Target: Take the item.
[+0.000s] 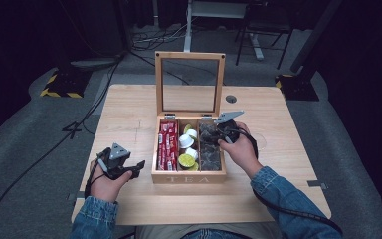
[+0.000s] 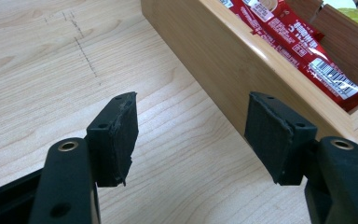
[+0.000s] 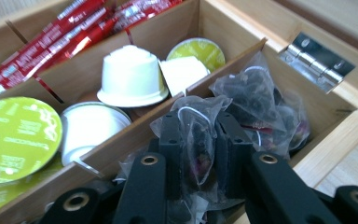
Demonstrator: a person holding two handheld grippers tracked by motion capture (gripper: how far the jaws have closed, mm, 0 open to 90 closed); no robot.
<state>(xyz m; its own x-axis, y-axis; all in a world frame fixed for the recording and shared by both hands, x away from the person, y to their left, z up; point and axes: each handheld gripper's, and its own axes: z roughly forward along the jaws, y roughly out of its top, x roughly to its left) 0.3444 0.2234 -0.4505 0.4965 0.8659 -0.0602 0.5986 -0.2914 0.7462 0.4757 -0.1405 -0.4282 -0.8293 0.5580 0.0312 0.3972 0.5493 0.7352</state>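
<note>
Room: I see a dark workspace with grey floor, cables trailing across it, and a pale wooden counter [image 1: 129, 114] in the middle.
Box: a wooden tea box [image 1: 189, 177] stands at the counter's centre, its glass-paned lid [image 1: 189, 82] upright at the far side, with three compartments running front to back.
Left compartment: red sachets [image 1: 167, 144] lie packed lengthwise.
Middle compartment: white capsules [image 3: 131, 77] and green-lidded capsules [image 3: 14, 137] sit mixed, some upright, some on their sides.
Right compartment: clear tea bags [image 3: 256, 105] of dark leaf are piled up, reaching back to the hinge [image 3: 317, 60].
Right gripper: my right gripper [image 3: 198, 149] is down in the right compartment, near its far end in the high view.
Right jaws: they are pinched together on one tea bag [image 3: 196, 135], which stands upright between the two pads, its clear film bulging out above and below them.
Held bag's place: it is inside the right compartment, just beside the divider and in front of the remaining pile.
Left gripper: my left gripper [image 1: 122, 167] rests low over the counter, just left of the box's front corner.
Left jaws: they stand about half apart with only bare counter between the pads [image 2: 121, 135], the box wall close beside the right pad.
</note>
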